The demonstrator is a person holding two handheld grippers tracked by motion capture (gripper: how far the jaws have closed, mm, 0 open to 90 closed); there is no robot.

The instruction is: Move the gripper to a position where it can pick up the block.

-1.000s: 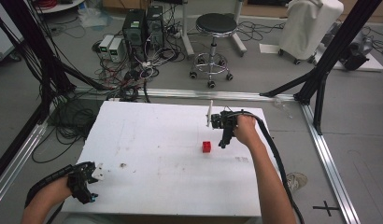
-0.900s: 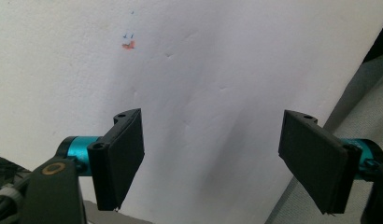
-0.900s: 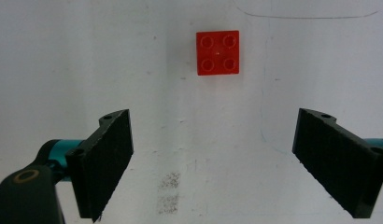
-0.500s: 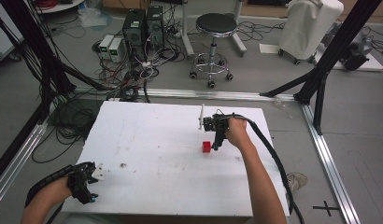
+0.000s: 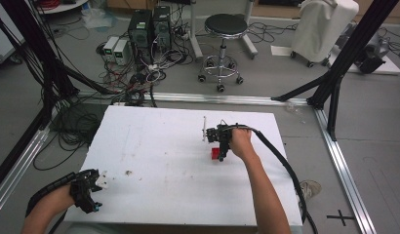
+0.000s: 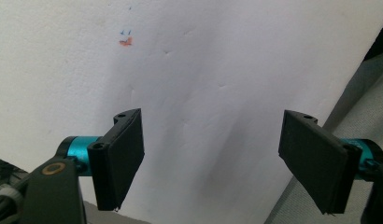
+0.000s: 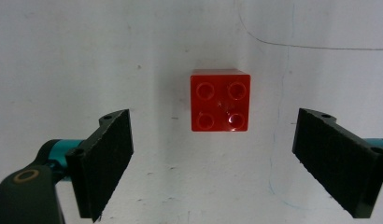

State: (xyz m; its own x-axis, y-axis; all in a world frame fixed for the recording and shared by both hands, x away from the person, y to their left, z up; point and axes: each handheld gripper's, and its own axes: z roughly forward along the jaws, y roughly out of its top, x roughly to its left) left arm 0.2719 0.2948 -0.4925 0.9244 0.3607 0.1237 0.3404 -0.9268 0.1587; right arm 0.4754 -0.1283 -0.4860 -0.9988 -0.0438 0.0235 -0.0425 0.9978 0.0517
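- A red brick (image 7: pixel 220 100) with four round studs on top sits flat on the white table (image 5: pixel 154 146); seen from the high view, the red brick (image 5: pixel 215 154) lies right of the table's middle, towards the far edge.
- The right gripper (image 7: pixel 213 163) hangs directly above the brick, its two black jaws spread wide, one on each side of the brick and well clear of it, touching nothing.
- From the high view, the right gripper (image 5: pixel 221 141) partly covers the brick, and the person's right hand (image 5: pixel 241 142) wraps it just to the brick's right.
- The left gripper (image 5: pixel 90 187) is far from the brick, at the table's near left corner.
- In its own view the left gripper (image 6: pixel 213 163) has its jaws wide apart over bare table, holding nothing, with a small orange mark (image 6: pixel 125 42) on the surface ahead.
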